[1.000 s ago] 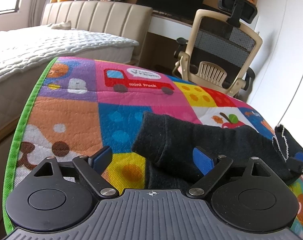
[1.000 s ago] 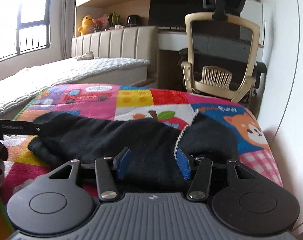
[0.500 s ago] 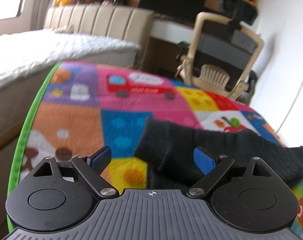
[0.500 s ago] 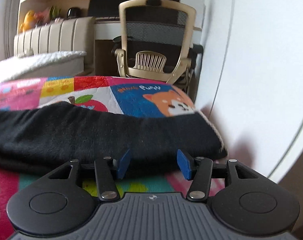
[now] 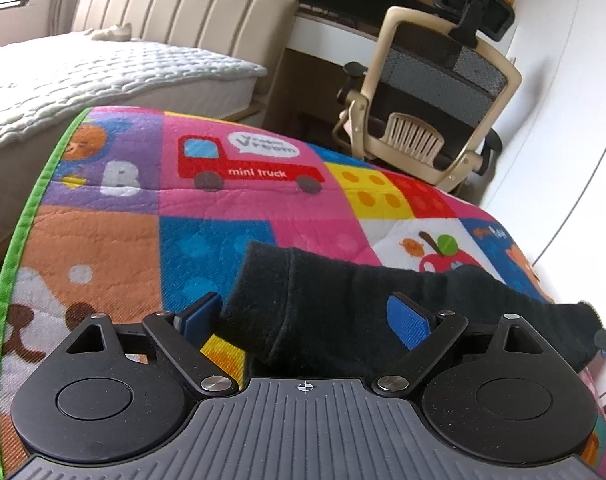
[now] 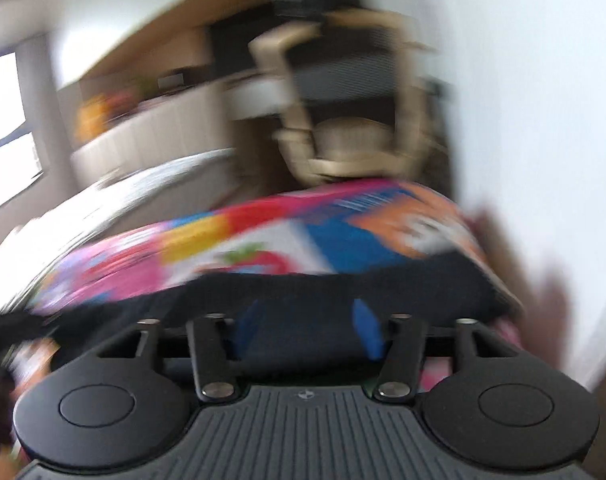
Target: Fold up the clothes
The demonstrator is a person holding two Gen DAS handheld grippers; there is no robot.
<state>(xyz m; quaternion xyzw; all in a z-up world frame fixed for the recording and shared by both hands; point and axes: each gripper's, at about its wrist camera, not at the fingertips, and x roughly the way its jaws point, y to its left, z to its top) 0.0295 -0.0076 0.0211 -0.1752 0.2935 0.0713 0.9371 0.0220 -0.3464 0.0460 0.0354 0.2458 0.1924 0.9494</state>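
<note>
Left gripper (image 5: pixel 306 318) fingers wide, straddling black garment (image 5: pixel 343 304) | right gripper (image 6: pixel 307 330) fingers apart, blurred

garment (image 5: pixel 343 312): 1 | mat (image 5: pixel 103 240): 1 | chair (image 5: pixel 435 92): 1 | bed (image 5: pixel 83 72): 1

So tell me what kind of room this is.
Most likely a bedroom with a study corner: a bed with a padded headboard, an office chair at a desk, and a colourful mat under a black garment.
</note>
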